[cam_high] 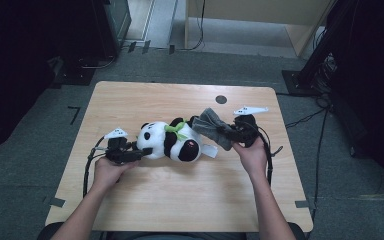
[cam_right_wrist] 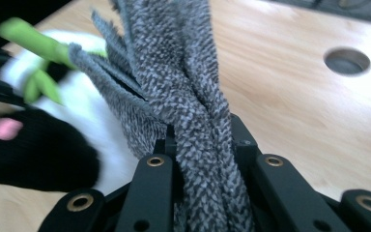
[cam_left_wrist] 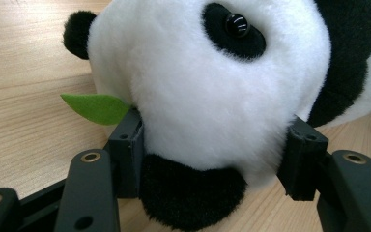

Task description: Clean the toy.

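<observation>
Dark grey floor and black equipment ring the pale wooden table (cam_high: 130, 100), and on it the black-and-white plush panda toy with the green felt leaf at its neck (cam_high: 172, 141) lies on its side near the middle. Your left gripper (cam_high: 139, 153) has its jaws spread around the panda's head, the pads pressing into the white fur on either side, just above the black patch at the bottom of the left gripper view. Your right gripper (cam_high: 226, 131) has its jaws pressed tight on the grey knitted cloth (cam_high: 211, 126), which fans out towards the panda's black legs and looks lifted off the table.

Mind the grip on the head: plush gives under the pads, so if you pull the cloth hard the head could slide out and the whole toy drag along the wood. The cloth is bunched between narrow jaws, so a sideways tug might let a fold slip free. I cannot tell whether the cloth is caught on the toy's legs; if so, a sharp pull may roll the panda.

Your left hand (cam_high: 107, 170) lies low, the forearm running up from the near edge. Your right hand (cam_high: 252, 152) is raised behind its gripper, which points left towards the toy.
</observation>
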